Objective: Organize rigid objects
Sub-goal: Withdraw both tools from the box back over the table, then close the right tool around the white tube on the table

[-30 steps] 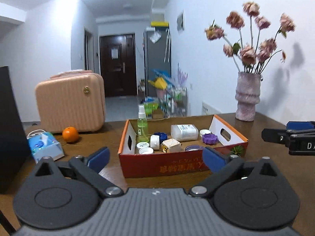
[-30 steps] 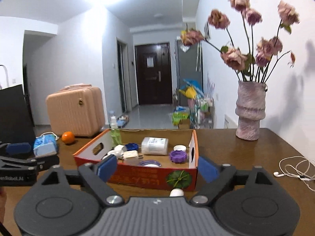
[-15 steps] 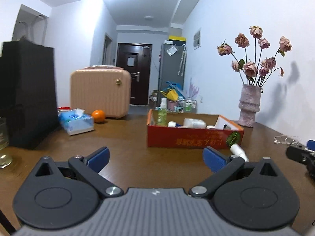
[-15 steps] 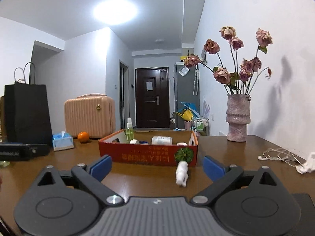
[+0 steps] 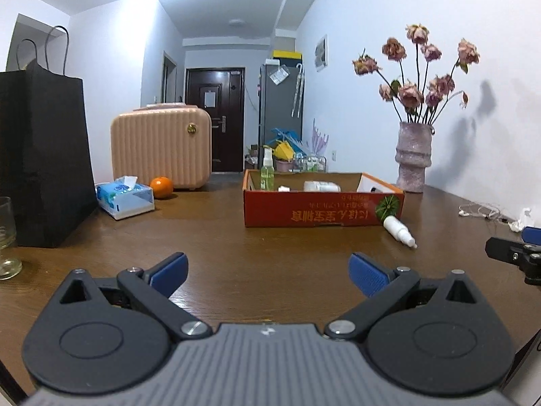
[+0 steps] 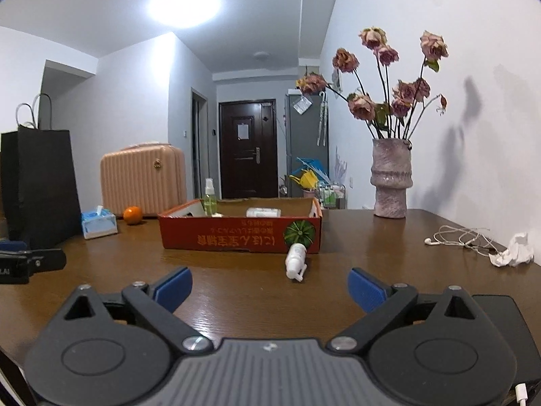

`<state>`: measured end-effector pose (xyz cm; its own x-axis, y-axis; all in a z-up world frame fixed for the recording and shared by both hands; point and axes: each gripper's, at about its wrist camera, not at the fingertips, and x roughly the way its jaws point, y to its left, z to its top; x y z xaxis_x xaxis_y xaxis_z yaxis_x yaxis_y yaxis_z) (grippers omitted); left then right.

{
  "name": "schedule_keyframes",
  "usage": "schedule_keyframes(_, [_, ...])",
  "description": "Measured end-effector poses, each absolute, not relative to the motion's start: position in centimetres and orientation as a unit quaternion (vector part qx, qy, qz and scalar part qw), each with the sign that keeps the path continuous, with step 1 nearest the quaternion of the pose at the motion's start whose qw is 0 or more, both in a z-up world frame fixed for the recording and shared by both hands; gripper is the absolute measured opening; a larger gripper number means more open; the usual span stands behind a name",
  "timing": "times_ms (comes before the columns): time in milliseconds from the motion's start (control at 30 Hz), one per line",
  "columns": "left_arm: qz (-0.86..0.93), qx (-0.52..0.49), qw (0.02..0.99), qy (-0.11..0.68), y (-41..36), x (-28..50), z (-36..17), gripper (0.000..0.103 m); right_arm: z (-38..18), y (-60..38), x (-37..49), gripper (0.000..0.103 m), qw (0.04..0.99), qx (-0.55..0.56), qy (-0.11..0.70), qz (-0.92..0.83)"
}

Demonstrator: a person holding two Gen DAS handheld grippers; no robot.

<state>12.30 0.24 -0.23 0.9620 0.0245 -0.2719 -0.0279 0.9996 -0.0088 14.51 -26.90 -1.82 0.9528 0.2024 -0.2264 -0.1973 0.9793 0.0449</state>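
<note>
A red cardboard box sits on the brown table and holds a green spray bottle, a white jar and other small items. A white bottle lies on the table against the box's near right corner. My left gripper is open and empty, low over the table well short of the box. My right gripper is open and empty, just short of the white bottle.
A black paper bag, a glass, a tissue pack, an orange and a pink case stand at the left. A vase of dried flowers, white earphones and crumpled paper lie at the right.
Both grippers have pulled back and down from over the box to low above the near table. The white bottle now shows in front of the box. Both stay open.
</note>
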Motion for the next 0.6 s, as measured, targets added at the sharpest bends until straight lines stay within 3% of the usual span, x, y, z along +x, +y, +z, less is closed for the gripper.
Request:
schedule_keyframes(333, [0.013,-0.011,0.985,0.174,0.3,18.0,-0.7,0.103,-1.8,-26.6,22.2,0.076,0.977,0.018,0.188,0.099])
schedule_keyframes(600, [0.008,-0.024,0.979,0.205,0.7,26.1,-0.5,0.103,-1.6,-25.5,31.6,0.071,0.966,-0.001,0.237,0.107])
